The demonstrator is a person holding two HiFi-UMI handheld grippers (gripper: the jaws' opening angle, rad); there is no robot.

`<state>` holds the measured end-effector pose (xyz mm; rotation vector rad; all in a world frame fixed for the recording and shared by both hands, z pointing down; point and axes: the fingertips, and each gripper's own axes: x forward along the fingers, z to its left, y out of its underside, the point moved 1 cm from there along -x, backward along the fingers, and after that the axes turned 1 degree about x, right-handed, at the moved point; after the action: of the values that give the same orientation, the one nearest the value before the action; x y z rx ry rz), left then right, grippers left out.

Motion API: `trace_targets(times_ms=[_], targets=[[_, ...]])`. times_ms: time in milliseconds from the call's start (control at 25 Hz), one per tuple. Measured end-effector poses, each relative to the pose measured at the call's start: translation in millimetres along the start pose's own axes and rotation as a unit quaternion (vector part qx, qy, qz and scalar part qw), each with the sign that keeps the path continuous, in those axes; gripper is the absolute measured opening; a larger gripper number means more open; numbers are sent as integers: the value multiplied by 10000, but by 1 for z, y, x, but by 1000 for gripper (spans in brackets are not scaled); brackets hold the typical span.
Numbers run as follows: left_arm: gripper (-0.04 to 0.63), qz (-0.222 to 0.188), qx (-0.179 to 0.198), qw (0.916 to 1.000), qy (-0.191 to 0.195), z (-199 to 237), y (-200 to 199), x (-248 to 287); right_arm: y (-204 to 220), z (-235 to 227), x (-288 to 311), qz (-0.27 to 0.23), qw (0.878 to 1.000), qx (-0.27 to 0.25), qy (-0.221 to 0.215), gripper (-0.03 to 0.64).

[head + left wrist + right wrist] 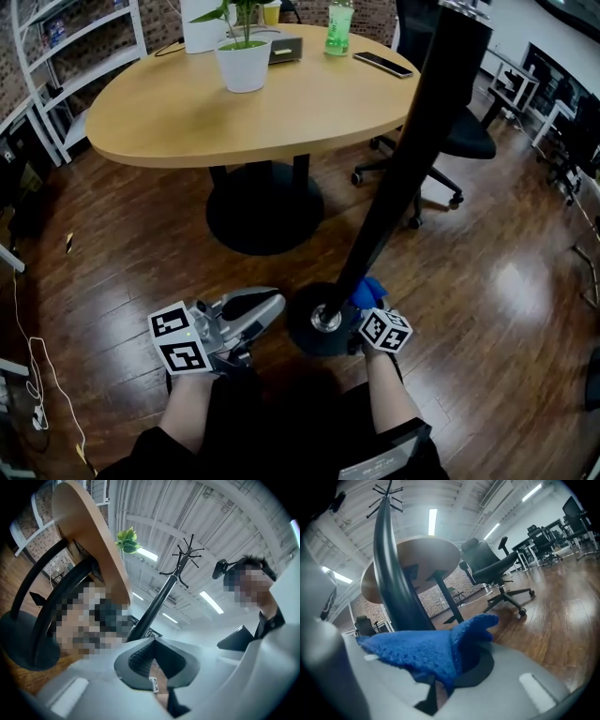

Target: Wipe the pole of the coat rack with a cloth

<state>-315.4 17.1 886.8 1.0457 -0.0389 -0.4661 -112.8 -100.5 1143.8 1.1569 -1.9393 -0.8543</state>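
Two grippers sit low by the rack base (314, 328). The right gripper (454, 667) has its jaws clamped on the blue cloth (417, 651), which bunches over them. The pole (393, 588) rises just ahead of those jaws with the cloth at its foot; contact looks likely but can't be confirmed. The left gripper (154, 665) has its jaws closed on nothing, pole off ahead of them. Reads as a wipe stroke at its bottom end. Next: press the cloth to the pole and slide it upward.
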Motion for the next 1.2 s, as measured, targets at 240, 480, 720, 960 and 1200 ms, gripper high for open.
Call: trace_targets(times_ms=[240,480,720,960,1200], targets=[[3,-70,86,9999,50,-4,-10,-7,-133,74,-29,-1403,9886,-117,-528,14],[2,-235,194,9993,233,-22,-30,-13,-320,197,-99,-3147,9343,-1140,-1231,14],[3,-445,379,9972,458,-39,-62,-12,-435,294,-159,-4030,8771,-2103,-1550,14],[3,-596,476,9956,538,-46,-75,-12,-471,331,-185,-4328,8501,-2420,-1776,14],[3,-438,368,9970,522,-44,-58,-6,-398,265,-142,-3716,8932,-2157,-1323,14]])
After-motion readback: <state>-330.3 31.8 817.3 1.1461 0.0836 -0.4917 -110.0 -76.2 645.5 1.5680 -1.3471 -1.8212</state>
